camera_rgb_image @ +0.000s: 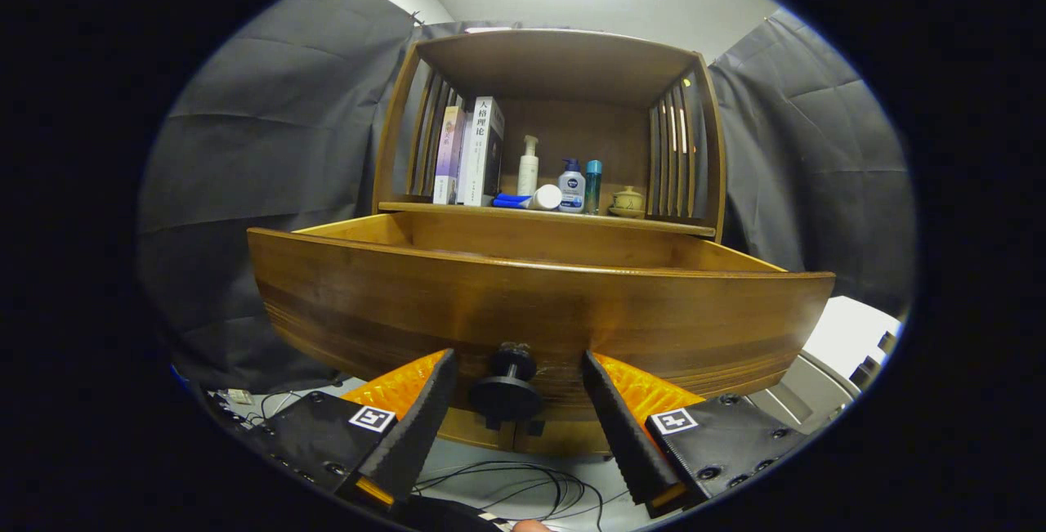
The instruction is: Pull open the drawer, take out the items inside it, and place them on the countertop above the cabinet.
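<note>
Beyond the tongs [516, 367], the cabinet [556, 74] fills the middle ground, a dark brown wooden piece with slatted side panels and an open shelf bay. Its lower body is hidden behind the pulled-out drawer [539, 311], whose broad front panel of banded, glossy wood curves across just ahead of the fingers. That high front blocks the drawer's floor, so what lies inside cannot be made out; only the paler inner side walls and back board show above the rim. Farther back, level with the drawer's top edge, runs the surface [654, 224] above the cabinet, a thin wooden ledge. On it stand upright books [480, 152] toward the left finger's side, then a slim pale pump bottle [529, 166], a blue and white tube [527, 201] lying flat, a squat white bottle [571, 187], a narrow teal cylinder [593, 186], and a small lidded ceramic cup [628, 200] on a saucer toward the right finger's side. Between the fingers sits the drawer knob [507, 389], a dark round disc on a short stem. The tongs stand wide apart, either side of the knob and clear of it, gripping nothing. Below them, thin cables [523, 487] loop over a pale floor.
</note>
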Available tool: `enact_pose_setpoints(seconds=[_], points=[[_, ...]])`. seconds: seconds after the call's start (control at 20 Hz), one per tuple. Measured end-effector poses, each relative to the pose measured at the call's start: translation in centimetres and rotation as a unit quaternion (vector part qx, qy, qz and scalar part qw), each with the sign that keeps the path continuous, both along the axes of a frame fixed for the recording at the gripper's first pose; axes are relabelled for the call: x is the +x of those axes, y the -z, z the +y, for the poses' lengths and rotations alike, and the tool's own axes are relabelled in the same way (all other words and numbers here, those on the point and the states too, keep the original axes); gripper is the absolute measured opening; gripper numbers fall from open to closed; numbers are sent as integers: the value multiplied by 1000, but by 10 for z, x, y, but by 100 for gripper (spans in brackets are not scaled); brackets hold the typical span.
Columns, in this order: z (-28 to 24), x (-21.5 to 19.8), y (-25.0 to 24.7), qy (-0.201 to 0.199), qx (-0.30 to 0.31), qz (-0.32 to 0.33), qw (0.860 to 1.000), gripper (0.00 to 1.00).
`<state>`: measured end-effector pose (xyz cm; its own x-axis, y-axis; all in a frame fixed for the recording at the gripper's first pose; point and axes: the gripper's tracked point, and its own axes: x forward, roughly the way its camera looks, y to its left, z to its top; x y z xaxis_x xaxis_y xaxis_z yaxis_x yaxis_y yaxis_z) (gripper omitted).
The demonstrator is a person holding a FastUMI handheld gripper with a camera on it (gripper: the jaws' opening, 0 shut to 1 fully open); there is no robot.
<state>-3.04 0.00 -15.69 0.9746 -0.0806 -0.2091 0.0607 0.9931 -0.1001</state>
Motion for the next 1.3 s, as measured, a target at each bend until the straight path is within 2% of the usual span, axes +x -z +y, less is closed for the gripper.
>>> enact_pose_setpoints(seconds=[0.9,1.3], points=[[-6,40,-3,18,-1,-8,1000,98],[-11,80,-7,23,5,-8,1000,98]])
